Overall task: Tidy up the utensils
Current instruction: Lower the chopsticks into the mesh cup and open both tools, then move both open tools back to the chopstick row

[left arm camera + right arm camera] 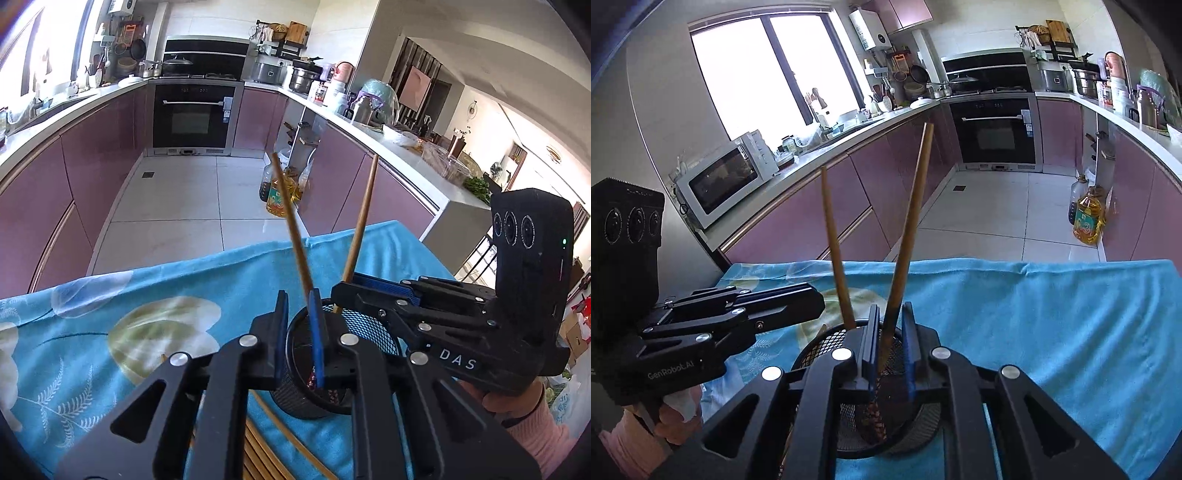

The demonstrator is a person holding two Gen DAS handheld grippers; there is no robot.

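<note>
Nearest, at 6 o'clock in the left wrist view: hovering the left gripper (pixel 299 325) over the black mesh cup (pixel 373 332), with jaws a little apart, wider than the stick and so clamping nothing. Merely letting a wooden chopstick (pixel 291 221) lean against the blue pad on the 3 o'clock side, with its dark patterned tip already down in the cup.

Mirroring this in the right wrist view: keeping the right gripper (pixel 891 332) just as slightly parted around a second chopstick (pixel 908 229), apparently with a gap on both sides, gripping nothing either.

Judging by this, finishing a drop-off, with both sticks standing tilted in the cup and fanning out towards 12 o'clock.

Next, probably lifting both grippers up and back, carefully, to avoid dragging a stick out or tipping the light cup. Then reaching for the loose chopsticks (pixel 266 454) lying at 6 o'clock beneath the left gripper.

Resting under it all on the blue floral cloth (pixel 184 280), towards its near side. Showing beyond, at 12 o'clock, tiled floor and an oven (pixel 194 114).
</note>
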